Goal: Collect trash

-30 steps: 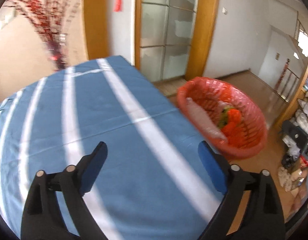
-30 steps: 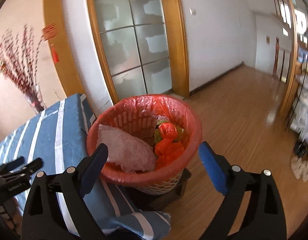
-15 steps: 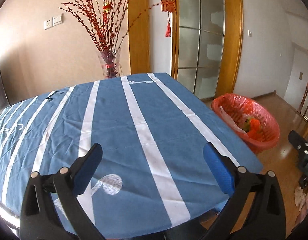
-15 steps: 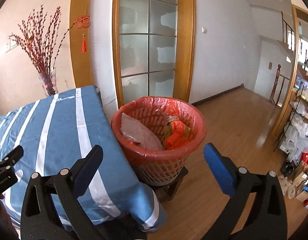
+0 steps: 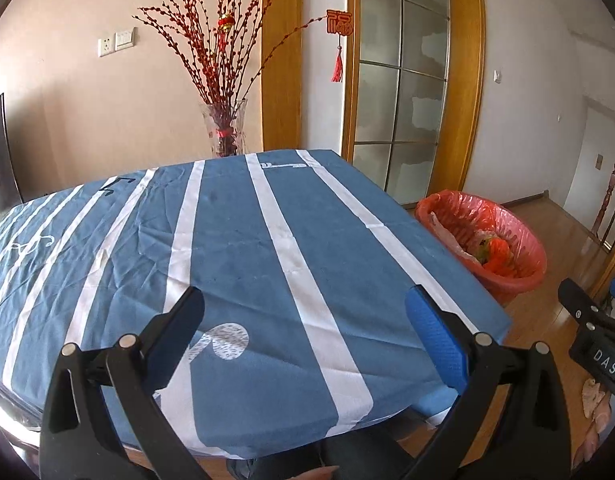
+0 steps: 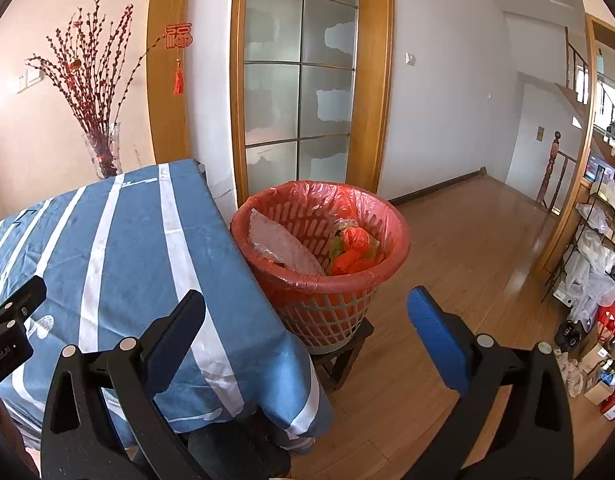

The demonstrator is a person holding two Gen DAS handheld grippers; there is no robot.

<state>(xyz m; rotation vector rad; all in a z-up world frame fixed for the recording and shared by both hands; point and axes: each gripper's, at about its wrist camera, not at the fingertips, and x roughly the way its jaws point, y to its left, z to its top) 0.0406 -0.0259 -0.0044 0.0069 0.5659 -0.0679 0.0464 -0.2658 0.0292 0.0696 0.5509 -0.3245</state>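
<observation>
A plastic basket lined with a red bag [image 6: 321,276] stands on a low wooden stool beside the table's right edge; it also shows in the left wrist view [image 5: 483,244]. Inside lie a clear bubble-wrap sheet [image 6: 281,242] and orange and green wrappers [image 6: 353,250]. My left gripper [image 5: 303,320] is open and empty above the near part of the blue striped tablecloth [image 5: 235,248]. My right gripper [image 6: 305,320] is open and empty, in front of the basket, over the table's corner. No loose trash shows on the cloth.
A glass vase of red branches [image 5: 225,128] stands behind the table's far edge. A glass door with a wooden frame [image 6: 303,80] is behind the basket. Shelves with bags and boxes [image 6: 595,280] line the right side over wooden floor [image 6: 467,264].
Both grippers have drawn back and up from the basket and table. More of the table, vase and room is in view. Both stayed open and empty.
</observation>
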